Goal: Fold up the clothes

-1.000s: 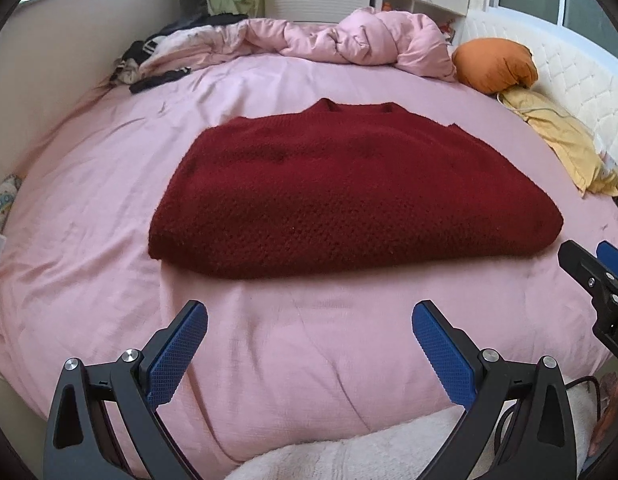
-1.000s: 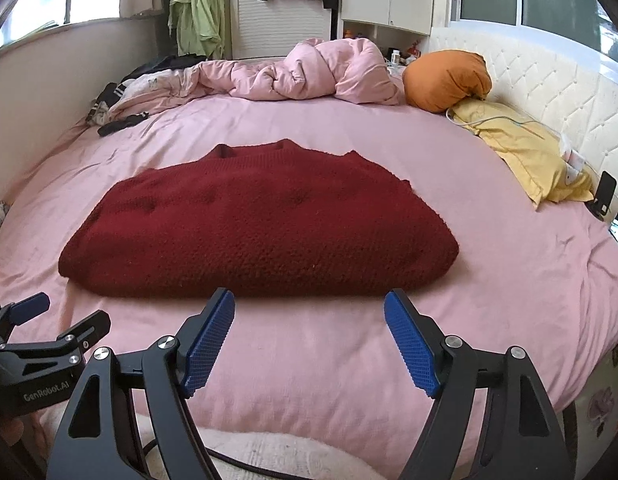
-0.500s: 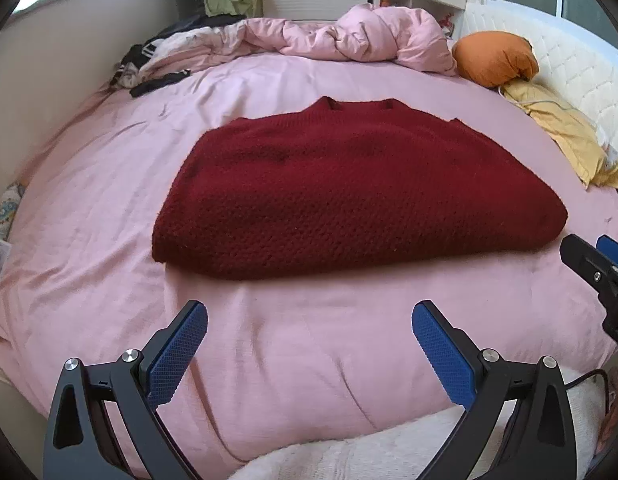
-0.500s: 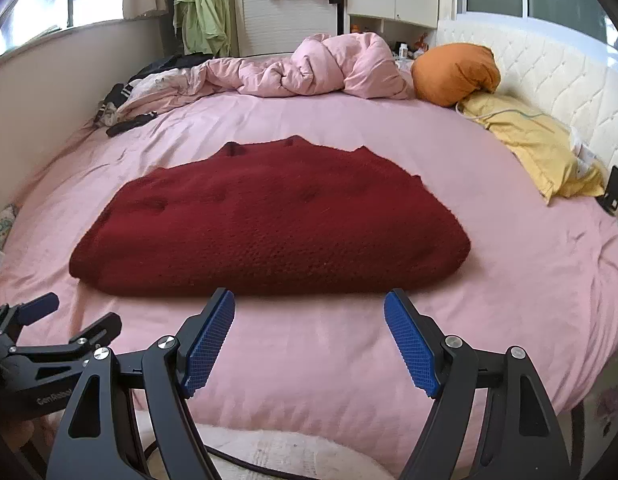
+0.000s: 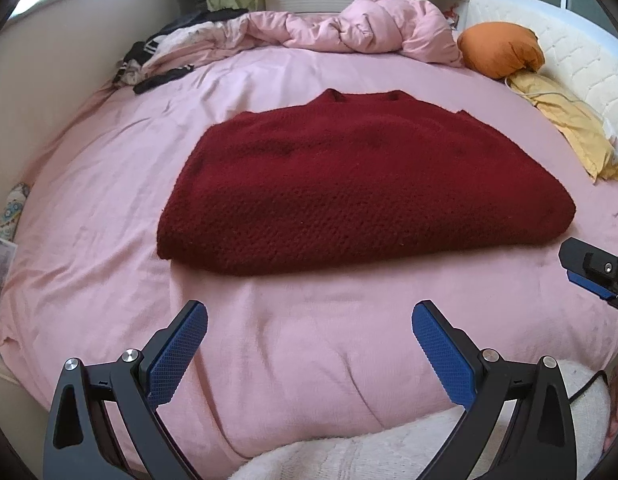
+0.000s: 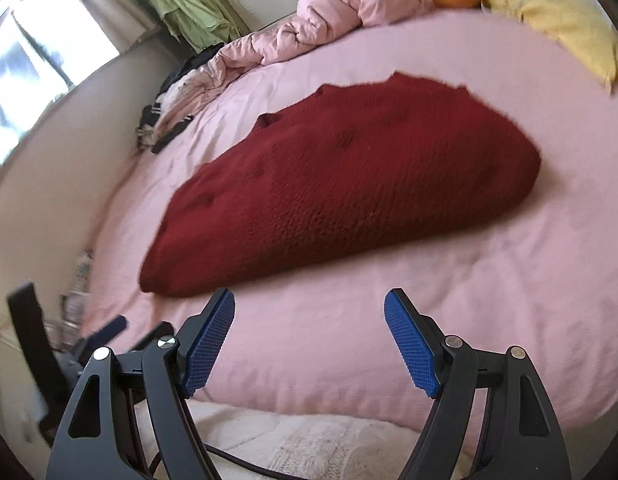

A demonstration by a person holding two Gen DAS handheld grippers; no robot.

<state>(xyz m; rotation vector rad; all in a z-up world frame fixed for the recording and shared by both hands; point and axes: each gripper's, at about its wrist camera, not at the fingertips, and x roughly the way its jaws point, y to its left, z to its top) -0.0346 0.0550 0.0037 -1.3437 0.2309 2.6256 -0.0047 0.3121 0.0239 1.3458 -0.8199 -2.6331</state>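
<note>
Two grippers hang wide apart and empty over the near edge of the bed (image 5: 89, 208): the left gripper (image 5: 309, 332) squared to the red sweater (image 5: 361, 184), the right gripper (image 6: 309, 320) tilted, its view blurred. Neither touches the knit. The sweater lies near the bed's middle, sleeves apparently tucked in, collar toward the far edge, probably laid so its near hem can be pinched for the next fold. Beyond lie a pink duvet (image 5: 361, 28) and orange pillow (image 5: 501, 50).

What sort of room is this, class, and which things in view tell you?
Most likely a bedroom: a bed with pink sheet, a bunched duvet, pillows by a padded headboard.
</note>
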